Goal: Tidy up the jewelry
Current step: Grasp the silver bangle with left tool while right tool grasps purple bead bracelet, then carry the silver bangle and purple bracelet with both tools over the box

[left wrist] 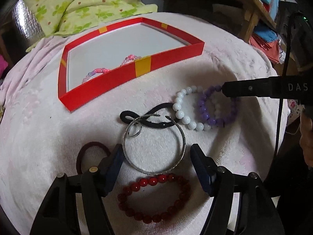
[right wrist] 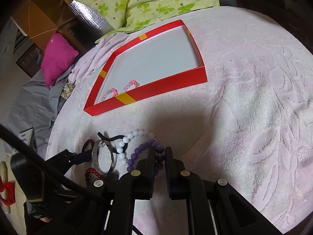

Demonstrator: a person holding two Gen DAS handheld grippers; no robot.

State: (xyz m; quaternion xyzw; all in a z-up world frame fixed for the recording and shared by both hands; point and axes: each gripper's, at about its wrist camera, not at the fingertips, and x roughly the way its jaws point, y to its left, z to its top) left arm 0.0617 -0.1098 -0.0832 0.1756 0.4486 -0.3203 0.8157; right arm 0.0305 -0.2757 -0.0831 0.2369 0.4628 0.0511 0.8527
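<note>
A red box (left wrist: 109,87) (right wrist: 168,84) lies on the pink towel with pink bead bracelets (left wrist: 98,72) (right wrist: 133,83) inside. In front of it lie a white bead bracelet (left wrist: 183,115) (right wrist: 122,149), a purple bead bracelet (left wrist: 205,115) (right wrist: 135,156), a black hair tie (left wrist: 148,124), a silver bangle (left wrist: 154,146) (right wrist: 97,160), a small ring (left wrist: 135,132), a maroon hair tie (left wrist: 82,154) and a red bead bracelet (left wrist: 154,199). My left gripper (left wrist: 157,154) is open, its fingers on either side of the silver bangle. My right gripper (right wrist: 159,149) (left wrist: 225,90) is shut on the purple bracelet's far edge.
A green flowered quilt (left wrist: 82,5) (right wrist: 140,2) lies behind the box. A magenta pillow (right wrist: 58,58) and grey cloth (right wrist: 33,105) lie off the towel's left edge. Shelves with boxes (left wrist: 262,5) stand at the back right.
</note>
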